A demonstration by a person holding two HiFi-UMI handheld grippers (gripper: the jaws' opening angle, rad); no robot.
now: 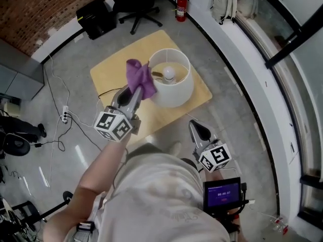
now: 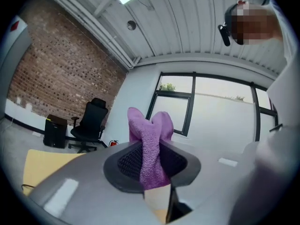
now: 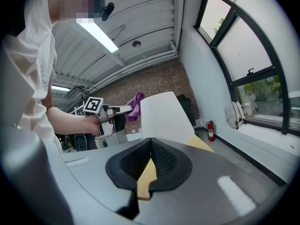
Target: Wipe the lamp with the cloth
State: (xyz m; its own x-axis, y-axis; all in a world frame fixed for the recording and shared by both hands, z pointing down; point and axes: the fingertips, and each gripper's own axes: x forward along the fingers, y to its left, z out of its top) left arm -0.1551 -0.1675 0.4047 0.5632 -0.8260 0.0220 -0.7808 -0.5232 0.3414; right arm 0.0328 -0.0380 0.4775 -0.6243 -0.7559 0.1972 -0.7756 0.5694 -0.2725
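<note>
The left gripper (image 1: 135, 88) is pinching the purple cloth (image 1: 141, 77) between its jaws, with a floppy bit poking past the tips so it can rub the lamp (image 1: 176, 92), which is sitting just ahead of them on the yellow table (image 1: 113, 74). The right gripper (image 1: 198, 128) is hanging empty, jaws squeezed together, with the lamp well ahead. Open room is lying all around the lamp's round top edge.

The lamp (image 1: 174, 87) stands on the table (image 1: 108, 72), cloth (image 1: 141, 78) beside its left rim.
</note>
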